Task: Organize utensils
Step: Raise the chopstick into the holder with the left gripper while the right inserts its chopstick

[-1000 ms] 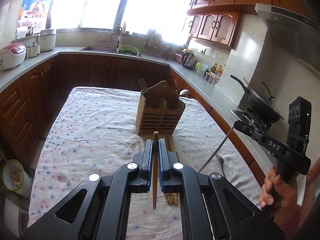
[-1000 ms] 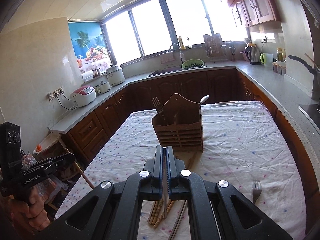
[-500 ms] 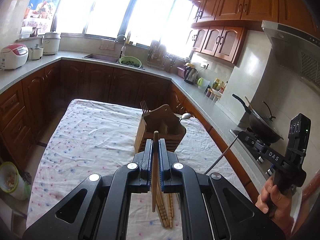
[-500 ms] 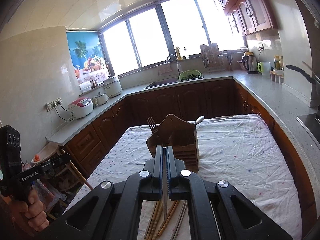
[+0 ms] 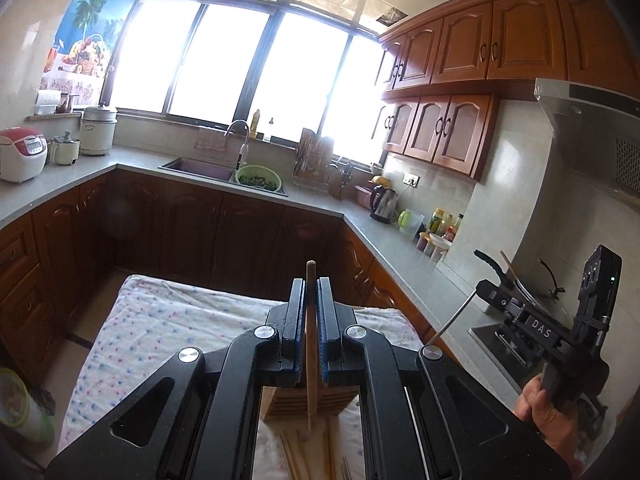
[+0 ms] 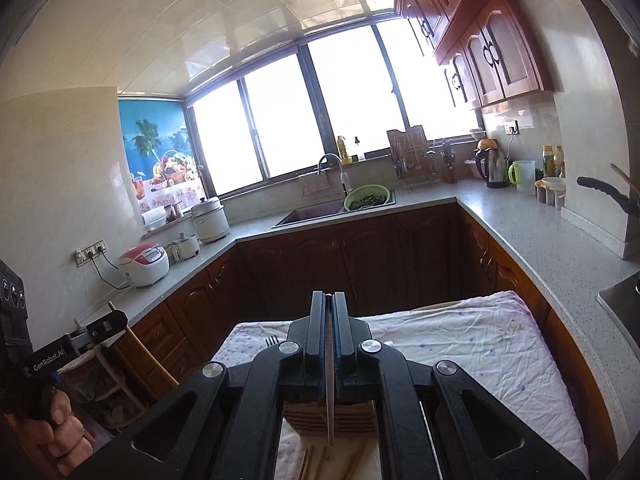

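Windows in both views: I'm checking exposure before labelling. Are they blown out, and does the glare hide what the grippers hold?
Left wrist view: windows blown out to white, yet the chopstick in the left gripper reads clearly. Right wrist view: windows equally white; the thin metal utensil in the right gripper stays sharp.

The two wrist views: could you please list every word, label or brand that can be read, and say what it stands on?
"DAS": on the right gripper body, left wrist view.
"GenRobot.AI": on the left gripper body, right wrist view.
The rice cooker panel and the condiment bottles carry labels too small to read.
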Tool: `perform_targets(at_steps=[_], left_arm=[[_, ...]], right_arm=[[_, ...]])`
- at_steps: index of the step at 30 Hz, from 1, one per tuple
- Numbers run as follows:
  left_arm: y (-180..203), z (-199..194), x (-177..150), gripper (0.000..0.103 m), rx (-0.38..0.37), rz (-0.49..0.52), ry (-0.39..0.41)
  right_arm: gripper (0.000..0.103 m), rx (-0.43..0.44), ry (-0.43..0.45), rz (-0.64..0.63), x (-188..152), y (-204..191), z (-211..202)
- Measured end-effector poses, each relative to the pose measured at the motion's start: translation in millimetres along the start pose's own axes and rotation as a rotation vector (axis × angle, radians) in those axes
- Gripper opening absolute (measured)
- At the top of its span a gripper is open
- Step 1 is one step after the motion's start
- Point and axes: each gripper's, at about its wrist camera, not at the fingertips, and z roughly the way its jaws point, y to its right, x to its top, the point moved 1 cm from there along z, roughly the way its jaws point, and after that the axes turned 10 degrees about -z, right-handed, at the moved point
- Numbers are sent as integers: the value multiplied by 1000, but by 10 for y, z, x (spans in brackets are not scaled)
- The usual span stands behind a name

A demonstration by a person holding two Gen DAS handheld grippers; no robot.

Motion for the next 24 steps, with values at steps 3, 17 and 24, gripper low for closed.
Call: perform_targets(at_steps=[3,17,24], left_arm=[[-25,236,127,5,12,-14,22],[-509,1346,-310,4,96,-147,-60],[-634,1544,-532,5,99,-165,-112]], right_arm=[[3,-13,16,15,104,96,205],[3,-24,-90,102,-450,438,1096],[3,-19,-124,125,-635,496,1230]])
